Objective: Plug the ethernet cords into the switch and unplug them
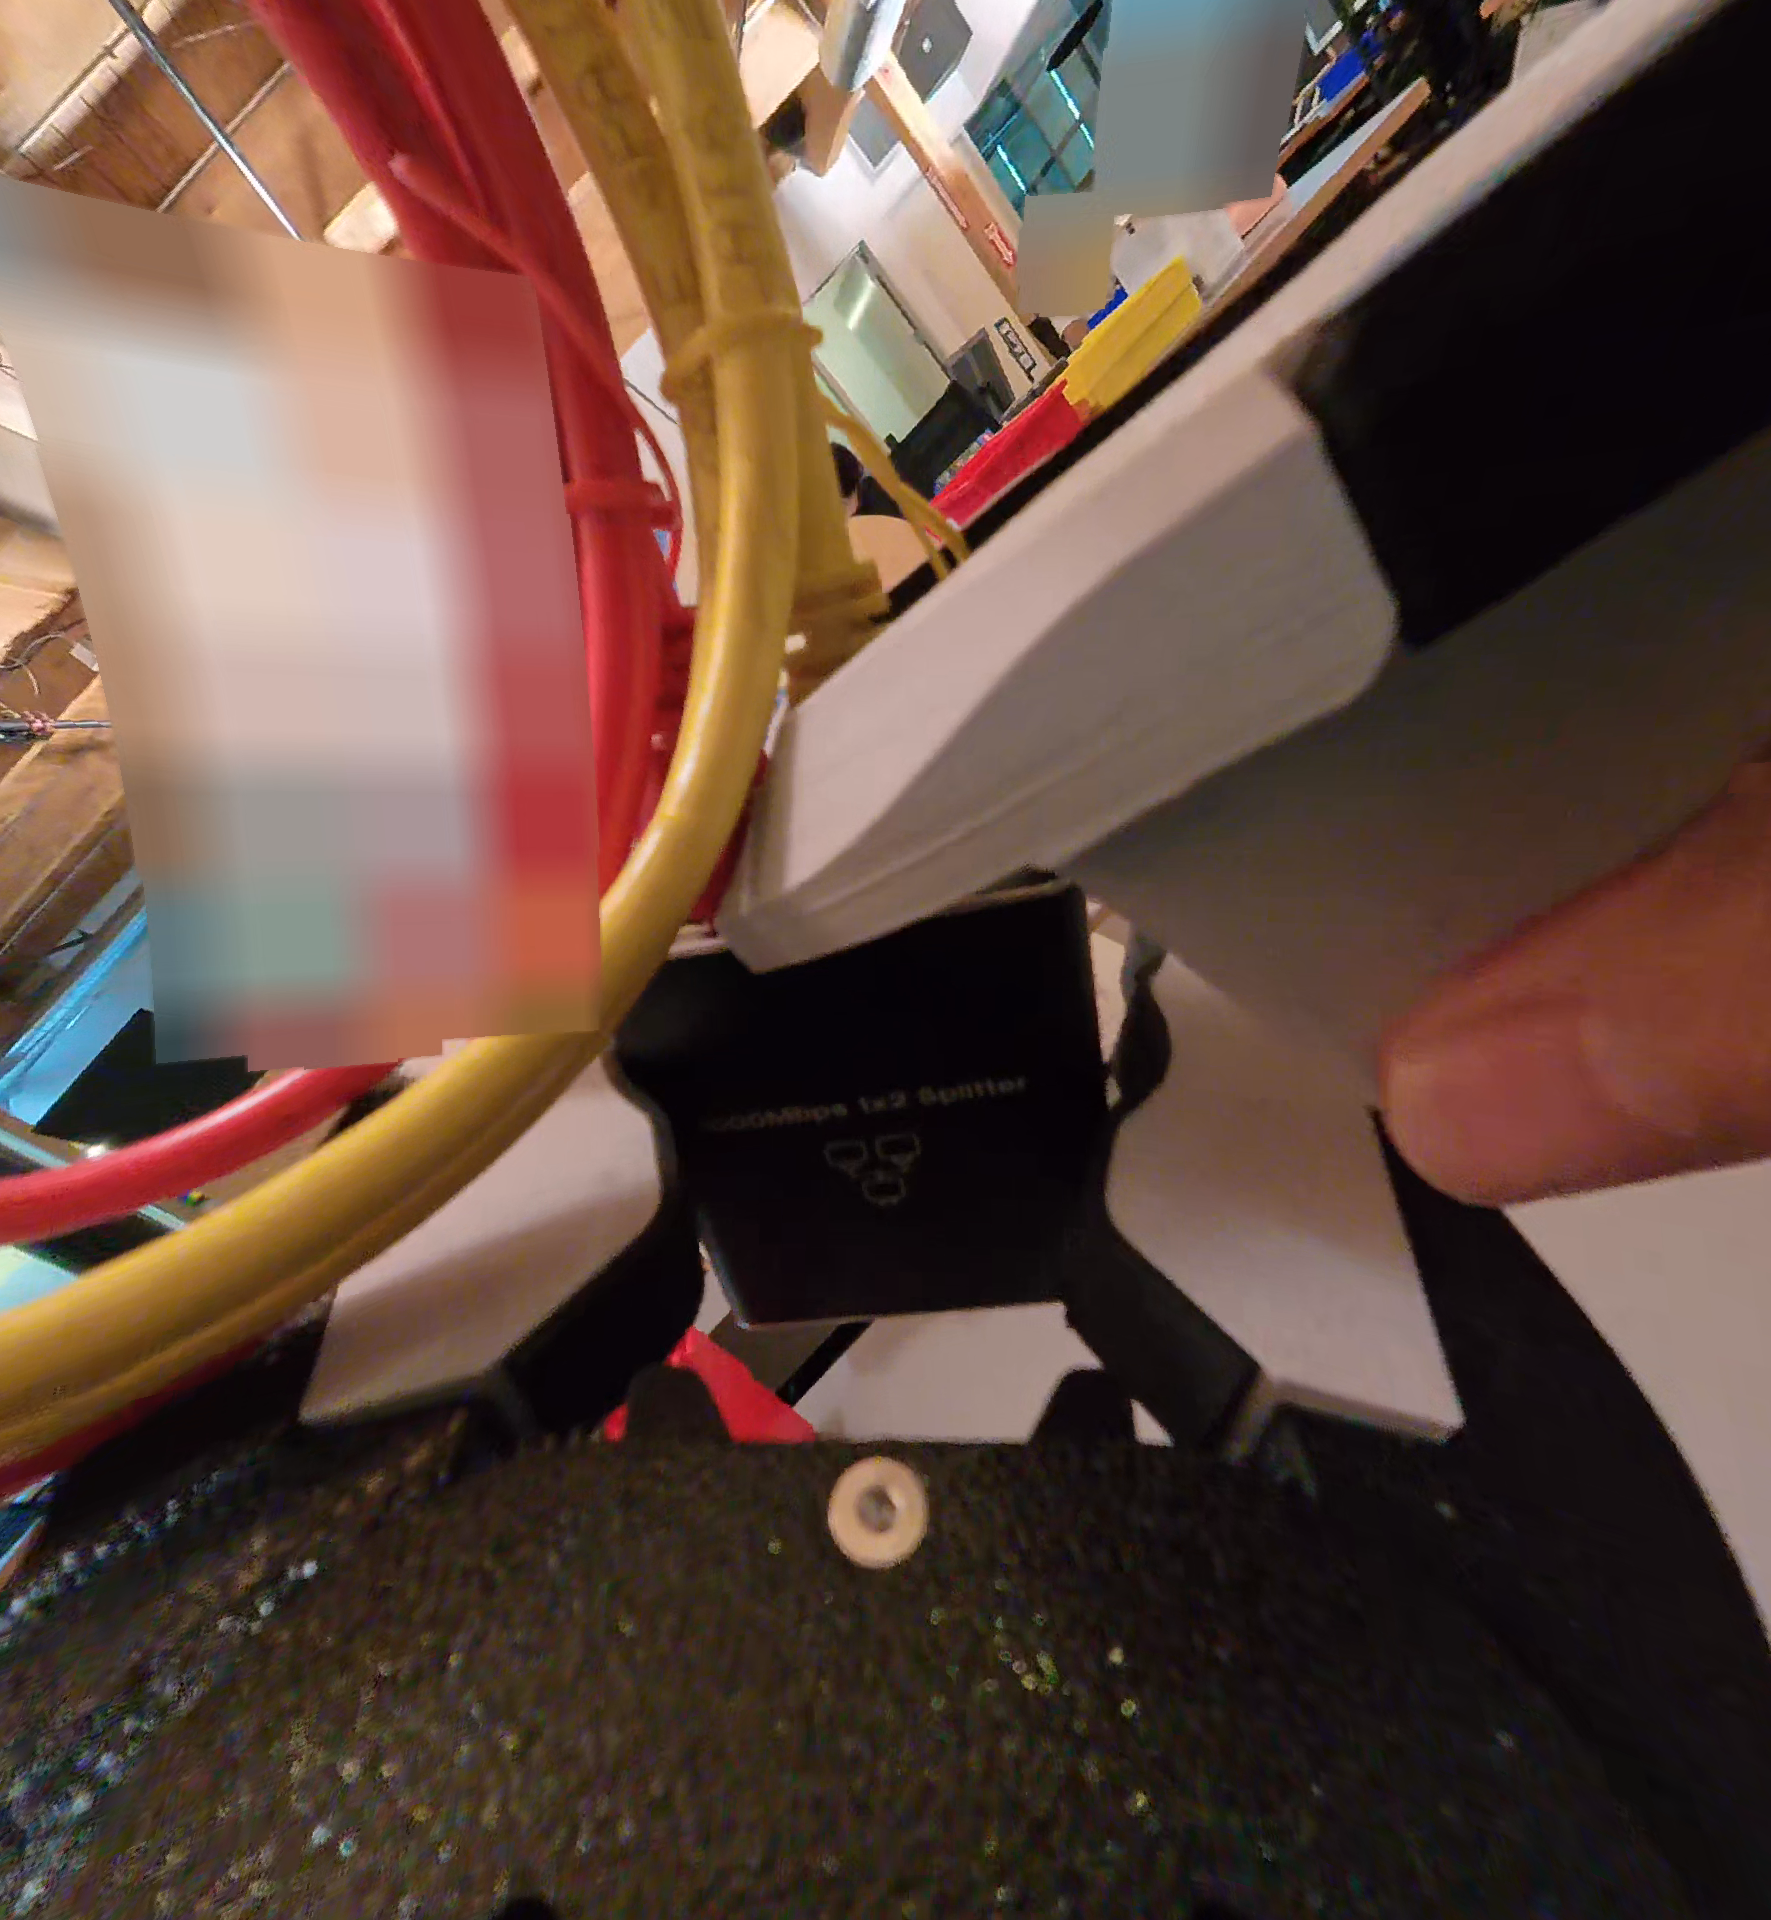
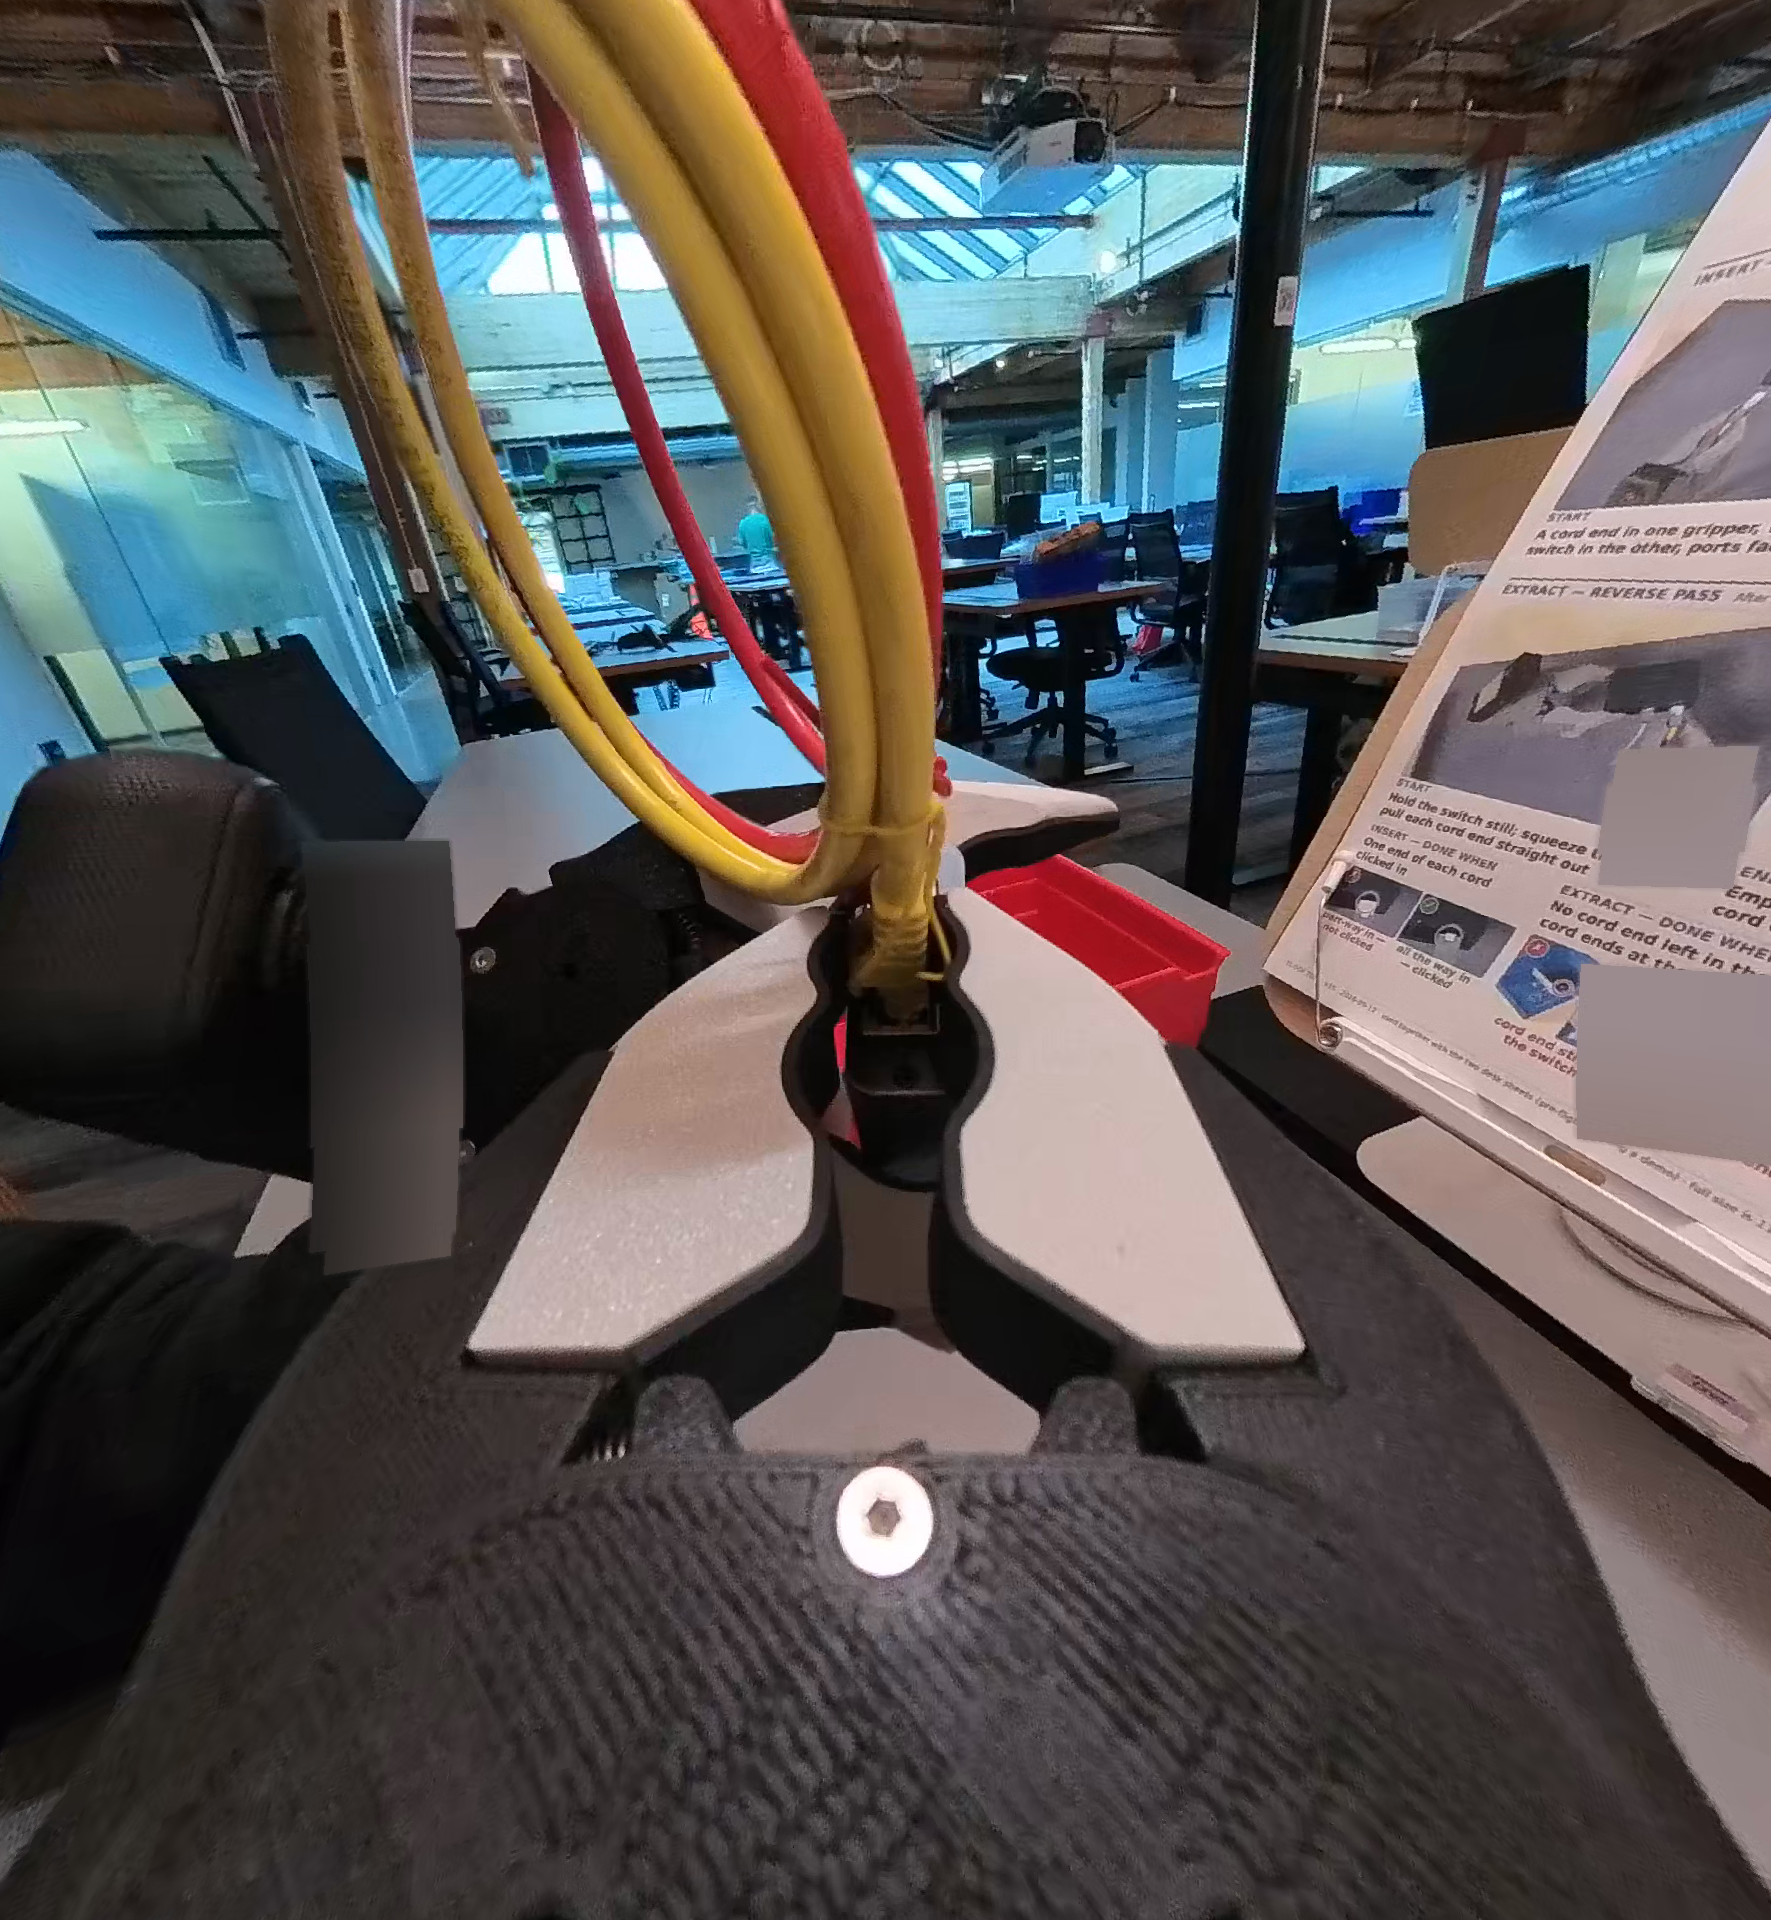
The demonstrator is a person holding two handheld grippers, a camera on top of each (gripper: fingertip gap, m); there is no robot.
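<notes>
Between the left gripper (image 1: 886,1164) fingers sits the black switch (image 1: 891,1132), clamped; right gripper (image 2: 886,997) pinches the yellow cord (image 2: 896,935) plug; pulling askew could jam its latch.

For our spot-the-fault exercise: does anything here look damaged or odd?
Nothing looks damaged. One oddity: a bare finger presses on the right hand-held gripper beside the black switch. The yellow cord and red cord, still tied in coils, loop high above it.
</notes>
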